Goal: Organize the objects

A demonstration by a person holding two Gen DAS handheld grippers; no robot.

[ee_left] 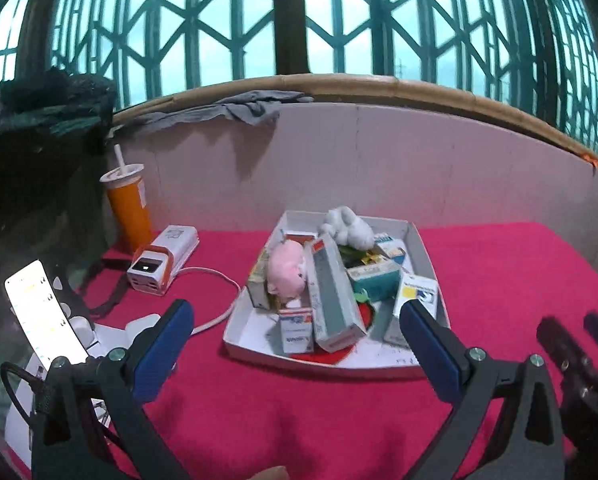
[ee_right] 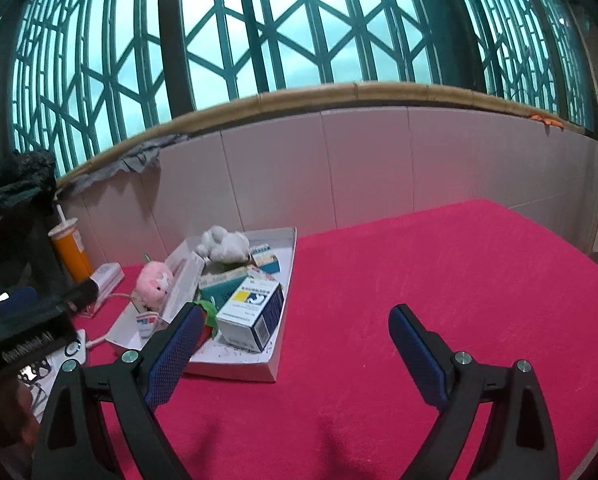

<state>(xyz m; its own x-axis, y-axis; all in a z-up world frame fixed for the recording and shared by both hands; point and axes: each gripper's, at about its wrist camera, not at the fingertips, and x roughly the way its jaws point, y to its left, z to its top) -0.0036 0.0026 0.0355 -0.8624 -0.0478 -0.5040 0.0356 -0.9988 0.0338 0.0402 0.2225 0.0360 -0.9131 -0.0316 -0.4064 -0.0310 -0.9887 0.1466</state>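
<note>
Red cloth (ee_right: 419,272) covers the table; bare to the right, cluttered at far left.

White tray (ee_left: 255,344), shallow cardboard, sits left of centre on the cloth, piled loosely with the task's things. Judged light and stiff, but the rim is thin; better left in place and emptied piece by piece.

Long grey box (ee_left: 333,296) lies slanted across the pile, near end propped on other cartons. Judged a light, hollow carton that dents if squeezed hard. Take it across its narrow width, near the middle, so it does not swing.

Blue-and-white box (ee_right: 251,312) stands at the tray's near right corner, yellow patch on top. Stiff edges, smooth card, probably slippery; grip the 2 flat long faces.

Pink plush (ee_left: 287,270) leans on the left side of the pile, against the long grey box. Soft, light, compressible; pinch deep into the body.

White plush (ee_left: 347,226) at the far edge, resting on cartons; same handling.

Small red-and-white box (ee_left: 297,330) upright at the near edge, touching the long box; may tip when its neighbour lifts.

Left gripper (ee_left: 295,328) hovers just short of the tray, fingers spread wide, nothing held. Right gripper (ee_right: 295,336) over the cloth beside the tray's right edge, fingers likewise apart and empty.
</note>
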